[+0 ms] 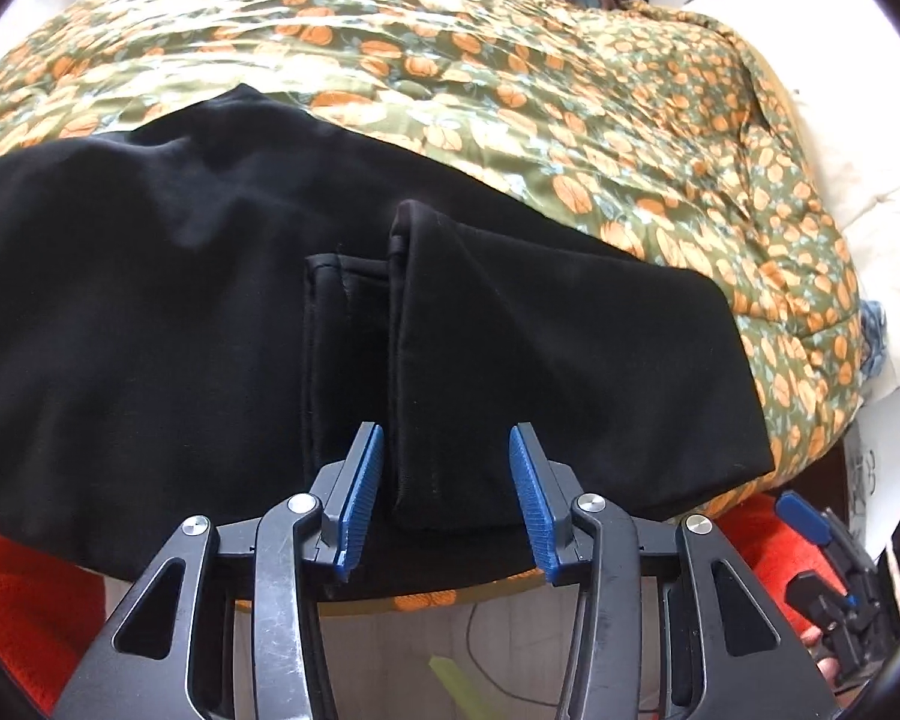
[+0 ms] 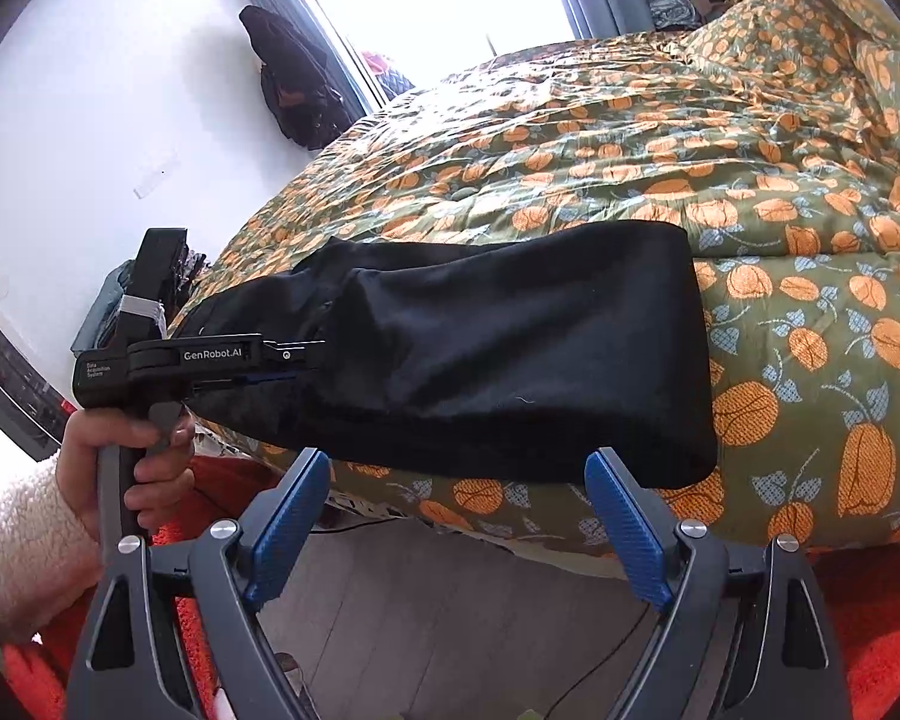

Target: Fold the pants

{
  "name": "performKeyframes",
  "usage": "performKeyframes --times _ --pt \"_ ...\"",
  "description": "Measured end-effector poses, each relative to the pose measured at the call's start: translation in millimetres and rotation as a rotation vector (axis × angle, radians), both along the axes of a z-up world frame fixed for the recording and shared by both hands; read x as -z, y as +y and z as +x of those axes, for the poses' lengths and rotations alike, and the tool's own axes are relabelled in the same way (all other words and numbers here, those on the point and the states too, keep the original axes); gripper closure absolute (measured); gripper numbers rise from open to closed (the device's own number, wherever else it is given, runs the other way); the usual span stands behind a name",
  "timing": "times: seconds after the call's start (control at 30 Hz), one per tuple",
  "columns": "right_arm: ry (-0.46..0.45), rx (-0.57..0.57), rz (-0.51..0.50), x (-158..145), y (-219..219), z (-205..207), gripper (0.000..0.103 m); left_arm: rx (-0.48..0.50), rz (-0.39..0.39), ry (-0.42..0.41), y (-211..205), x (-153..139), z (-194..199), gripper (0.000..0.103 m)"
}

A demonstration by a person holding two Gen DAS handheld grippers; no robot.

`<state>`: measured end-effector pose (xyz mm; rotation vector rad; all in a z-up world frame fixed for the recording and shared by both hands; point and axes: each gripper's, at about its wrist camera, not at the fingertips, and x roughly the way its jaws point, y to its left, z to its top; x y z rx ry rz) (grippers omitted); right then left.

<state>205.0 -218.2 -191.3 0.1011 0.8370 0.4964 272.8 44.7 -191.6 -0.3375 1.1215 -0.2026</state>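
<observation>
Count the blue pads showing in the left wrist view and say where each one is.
3. Two are on the left gripper: one pad left of the folded black pants, one right. A third is on the right gripper, far right; its partner may be hidden.

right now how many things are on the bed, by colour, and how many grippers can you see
black: 1, the pants folded on the bedspread
floral green and orange: 1, that bedspread
grippers: 2, left gripper and right gripper, both open and empty
total: 4

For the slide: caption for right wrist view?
Open right gripper before folded black pants on floral bedspread; left gripper alongside.
</observation>
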Motion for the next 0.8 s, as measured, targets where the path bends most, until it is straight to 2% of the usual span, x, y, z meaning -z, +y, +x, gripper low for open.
performKeyframes --times 0.07,0.1,0.13,0.17,0.23,0.37,0.5,0.57,0.73,0.8 --pt "0.001 0.002 0.001 0 0 0 0.016 0.003 -0.006 0.019 0 6 3 0.060" --pt "0.004 0.005 0.000 1 0 0 0.017 -0.003 -0.004 0.027 1 8 4 0.066" --pt "0.007 0.007 0.000 2 -1 1 0.016 -0.016 0.004 0.028 3 8 4 0.087" --pt "0.010 0.009 0.001 2 -1 1 0.016 -0.025 -0.010 0.031 5 7 4 0.097" --pt "0.006 0.017 0.000 1 -2 1 0.017 -0.038 -0.043 0.009 12 -4 -3 0.099" --pt "-0.005 0.031 0.002 -1 -6 1 0.016 -0.039 -0.056 -0.050 27 -25 -23 0.099" --pt "0.021 0.042 0.010 4 -8 7 0.016 -0.063 -0.014 0.003 36 1 -25 0.099" --pt "0.036 0.047 0.024 5 -10 11 0.017 -0.078 -0.022 0.016 37 11 -24 0.099" --pt "0.001 0.117 0.155 -19 -33 34 0.017 -0.058 0.014 0.005 28 9 -23 0.098" --pt "0.054 0.101 0.216 -13 -38 51 0.017 -0.059 0.009 0.005 29 10 -23 0.098"
